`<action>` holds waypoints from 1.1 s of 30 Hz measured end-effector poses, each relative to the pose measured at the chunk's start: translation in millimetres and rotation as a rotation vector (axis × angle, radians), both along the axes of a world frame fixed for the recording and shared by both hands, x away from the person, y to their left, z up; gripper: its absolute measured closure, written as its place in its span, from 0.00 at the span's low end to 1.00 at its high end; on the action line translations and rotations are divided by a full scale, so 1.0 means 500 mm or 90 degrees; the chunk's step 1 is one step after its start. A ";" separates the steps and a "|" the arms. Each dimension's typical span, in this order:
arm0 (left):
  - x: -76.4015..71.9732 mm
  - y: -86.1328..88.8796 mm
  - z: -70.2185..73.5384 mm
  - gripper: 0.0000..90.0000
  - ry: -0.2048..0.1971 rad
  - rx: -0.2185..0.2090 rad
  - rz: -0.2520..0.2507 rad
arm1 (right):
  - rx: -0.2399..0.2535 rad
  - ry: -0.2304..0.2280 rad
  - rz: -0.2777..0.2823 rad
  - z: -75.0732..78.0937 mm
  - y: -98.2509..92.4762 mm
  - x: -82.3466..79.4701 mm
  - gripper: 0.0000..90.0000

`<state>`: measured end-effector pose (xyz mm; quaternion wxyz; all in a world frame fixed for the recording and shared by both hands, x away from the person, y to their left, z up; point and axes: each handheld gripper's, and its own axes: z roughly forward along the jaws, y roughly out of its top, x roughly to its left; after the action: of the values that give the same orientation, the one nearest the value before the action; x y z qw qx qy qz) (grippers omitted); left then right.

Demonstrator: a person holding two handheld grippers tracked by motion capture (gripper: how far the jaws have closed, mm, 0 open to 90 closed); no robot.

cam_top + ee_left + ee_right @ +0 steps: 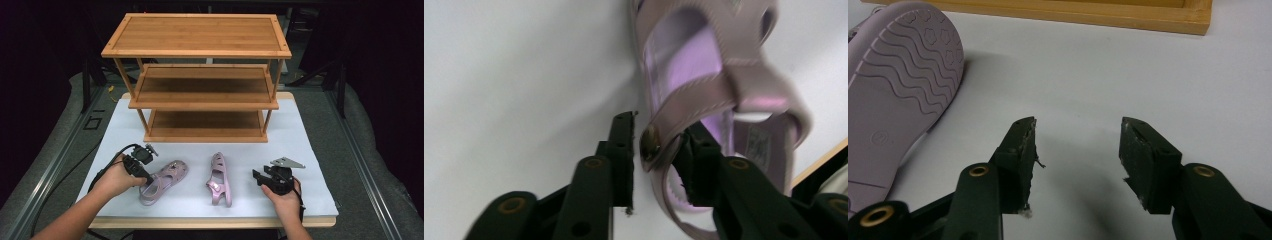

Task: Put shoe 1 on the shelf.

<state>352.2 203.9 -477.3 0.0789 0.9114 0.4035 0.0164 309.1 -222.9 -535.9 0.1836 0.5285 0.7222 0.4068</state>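
Left sandal [704, 75] lies on the white table [310, 150], its heel strap between the left gripper [656, 155] jaws, which stand apart with a gap at the rivet side. Left hand [117, 177] reaches in low. Right gripper [1078, 150] open, empty, beside the tipped right sandal [893, 95]. Wooden rack [200, 75] stands behind them.

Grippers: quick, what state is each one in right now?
Left gripper: open, jaws astride the left sandal's side strap, not clamped on it.
Right gripper: open, nothing between its jaws.
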 end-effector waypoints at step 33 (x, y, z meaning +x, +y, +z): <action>0.013 0.016 -0.003 0.92 -0.006 -0.015 -0.008 | 0.003 0.000 0.002 0.000 0.000 0.001 0.54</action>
<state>358.7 211.9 -479.0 0.0914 0.9129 0.3975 0.0152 309.4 -222.8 -536.1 0.1817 0.5278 0.7220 0.4087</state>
